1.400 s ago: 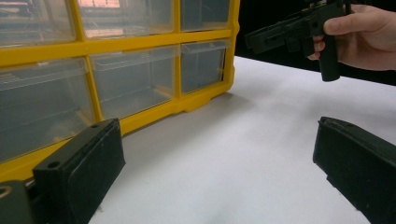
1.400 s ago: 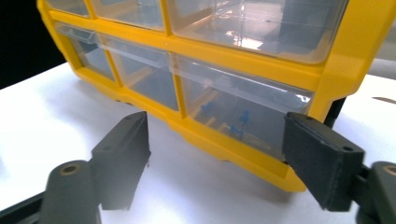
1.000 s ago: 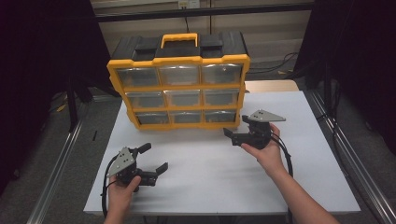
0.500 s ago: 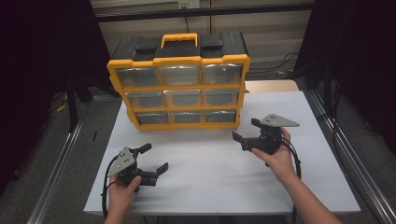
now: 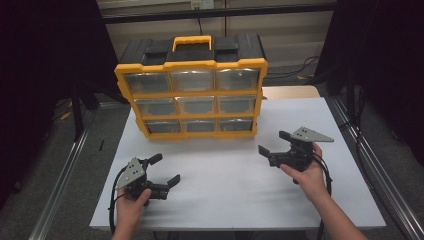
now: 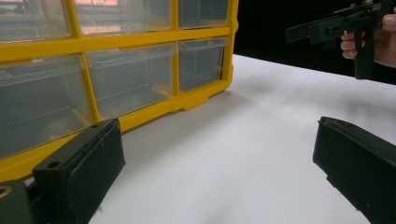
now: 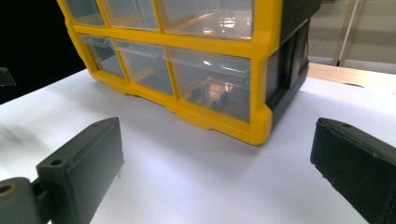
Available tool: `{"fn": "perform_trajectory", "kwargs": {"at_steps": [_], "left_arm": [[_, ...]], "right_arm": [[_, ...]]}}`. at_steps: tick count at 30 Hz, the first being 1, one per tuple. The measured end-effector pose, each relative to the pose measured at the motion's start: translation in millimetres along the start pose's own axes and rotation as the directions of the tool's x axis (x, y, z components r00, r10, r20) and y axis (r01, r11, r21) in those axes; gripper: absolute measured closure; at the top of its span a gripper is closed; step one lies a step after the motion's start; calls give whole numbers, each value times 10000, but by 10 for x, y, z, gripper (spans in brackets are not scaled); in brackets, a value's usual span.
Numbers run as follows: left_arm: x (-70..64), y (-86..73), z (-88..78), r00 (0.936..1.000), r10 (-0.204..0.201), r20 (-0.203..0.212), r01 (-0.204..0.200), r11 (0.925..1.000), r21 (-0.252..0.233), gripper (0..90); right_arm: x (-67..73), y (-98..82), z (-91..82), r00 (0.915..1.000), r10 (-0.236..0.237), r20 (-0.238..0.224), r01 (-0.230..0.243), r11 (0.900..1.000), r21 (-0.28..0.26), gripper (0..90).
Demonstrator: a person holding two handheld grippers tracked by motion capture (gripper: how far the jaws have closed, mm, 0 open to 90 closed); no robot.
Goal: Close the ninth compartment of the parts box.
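right gripper (image 5: 272, 142) jaws wide apart, just been opening, nothing between them; hovers over the bench (image 5: 240, 190), near the organizer's (image 5: 192, 97) bottom-right drawer (image 7: 210, 86). left gripper (image 5: 166, 169) also spread, empty, well short of the organizer.

This looks like a lab set up for recording, not a home or shop. A plain white surface (image 5: 300, 115) stands between black curtains (image 5: 45, 75), with metal rails (image 5: 62, 172) along the grey floor (image 5: 100, 130) on both sides and cables (image 5: 295, 72) trailing by the back wall. The one thing set out on it is a yellow parts organizer (image 5: 192, 97) with clear drawers.
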State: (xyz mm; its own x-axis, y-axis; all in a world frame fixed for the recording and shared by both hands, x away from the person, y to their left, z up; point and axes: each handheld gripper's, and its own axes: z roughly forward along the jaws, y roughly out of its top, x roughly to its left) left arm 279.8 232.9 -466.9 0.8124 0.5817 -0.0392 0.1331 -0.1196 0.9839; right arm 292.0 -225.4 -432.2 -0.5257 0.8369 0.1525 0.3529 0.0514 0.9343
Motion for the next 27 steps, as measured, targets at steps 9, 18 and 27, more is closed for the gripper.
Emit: {"fn": "perform_trajectory", "kwargs": {"at_steps": [9, 18, 27], "left_arm": [[-3, -3, 2, 10000, -93, 19, 93, 10000, 36, 19], [-4, -3, 3, 9999, -124, 20, 124, 9999, 32, 19], [-15, 1, 1, 9996, -55, -274, 59, 9999, 129, 19]], "right_arm": [[-75, -87, -161, 9999, -29, 118, 29, 10000, -40, 26], [-144, -157, -273, 9995, 226, 239, -223, 9997, -126, 26], [-198, -246, -399, 9978, 440, 498, -430, 9989, -193, 26]]}}
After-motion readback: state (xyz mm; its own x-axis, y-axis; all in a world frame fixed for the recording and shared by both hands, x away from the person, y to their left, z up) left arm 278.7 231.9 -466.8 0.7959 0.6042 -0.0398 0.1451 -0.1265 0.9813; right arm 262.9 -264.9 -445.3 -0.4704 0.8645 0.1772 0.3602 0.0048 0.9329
